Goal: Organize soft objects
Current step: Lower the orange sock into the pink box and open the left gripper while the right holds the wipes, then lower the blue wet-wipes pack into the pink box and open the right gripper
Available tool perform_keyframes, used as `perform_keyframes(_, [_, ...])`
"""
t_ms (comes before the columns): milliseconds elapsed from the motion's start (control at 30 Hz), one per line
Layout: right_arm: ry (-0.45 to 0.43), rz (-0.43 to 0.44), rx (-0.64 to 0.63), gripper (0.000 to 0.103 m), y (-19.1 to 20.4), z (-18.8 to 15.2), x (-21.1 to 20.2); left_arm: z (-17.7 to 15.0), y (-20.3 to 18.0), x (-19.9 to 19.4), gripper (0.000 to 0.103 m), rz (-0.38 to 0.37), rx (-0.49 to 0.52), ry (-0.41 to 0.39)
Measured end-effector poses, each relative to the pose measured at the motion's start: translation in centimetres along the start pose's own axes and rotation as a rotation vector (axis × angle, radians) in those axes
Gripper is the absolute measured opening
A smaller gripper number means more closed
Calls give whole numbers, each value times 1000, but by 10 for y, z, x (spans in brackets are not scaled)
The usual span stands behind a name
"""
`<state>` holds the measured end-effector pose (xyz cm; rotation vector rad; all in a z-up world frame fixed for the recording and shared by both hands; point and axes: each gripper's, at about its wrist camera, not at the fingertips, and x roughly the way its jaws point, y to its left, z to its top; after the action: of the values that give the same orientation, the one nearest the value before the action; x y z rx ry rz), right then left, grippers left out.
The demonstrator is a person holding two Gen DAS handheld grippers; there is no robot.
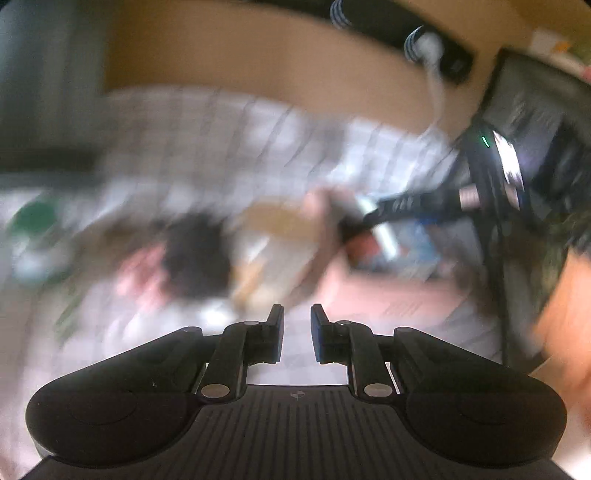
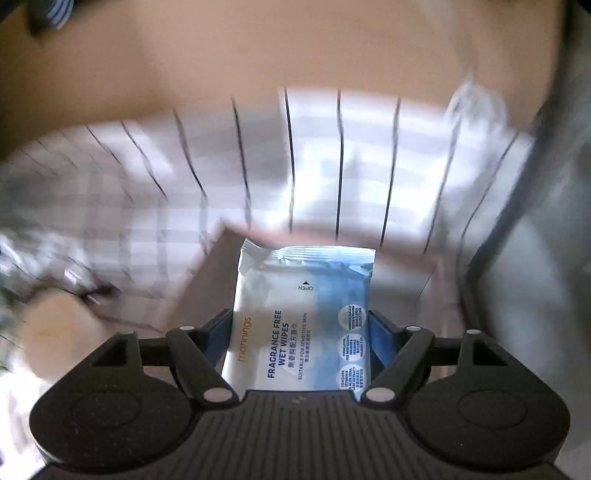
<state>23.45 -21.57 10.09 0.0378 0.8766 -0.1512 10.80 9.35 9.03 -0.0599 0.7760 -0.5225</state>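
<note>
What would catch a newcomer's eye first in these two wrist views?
The blue-and-white soft pack of fragrance-free wet wipes, sharp against a blurred background, sits clamped in the right gripper above a pinkish box on the white checked cloth. In the left wrist view, the left gripper is empty, its fingers slightly apart over a motion-blurred clutter.

checked cloth (image 2: 369,177), tan wall (image 2: 258,55), black power strip (image 1: 402,33)

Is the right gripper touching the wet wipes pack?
Touching: the right wrist view shows the right gripper fingers pressed against both sides of the wet wipes pack.
</note>
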Motion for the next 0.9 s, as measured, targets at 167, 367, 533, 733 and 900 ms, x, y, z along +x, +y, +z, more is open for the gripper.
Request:
perform_keyframes(167, [1,-77,-62,78,16,-9,25,-38,60,-18,18,203,-172,51])
perform_keyframes(367, [-30,-53,-96,81,21,-13,3,-54,111,-30,18,307,-309,67])
perform_keyframes(533, [-213,-86,-115,89,27,-32,-59,-51,115,-26,18,278,-310,52])
perform_keyframes(733, [-253,-11,-146,94,54,-54,-108,-43,116,-16,18,227,-280,26])
perform_keyframes(900, [-212,95,-226,94,105,-78,-116,-41,125,-19,18,207,-268,-8])
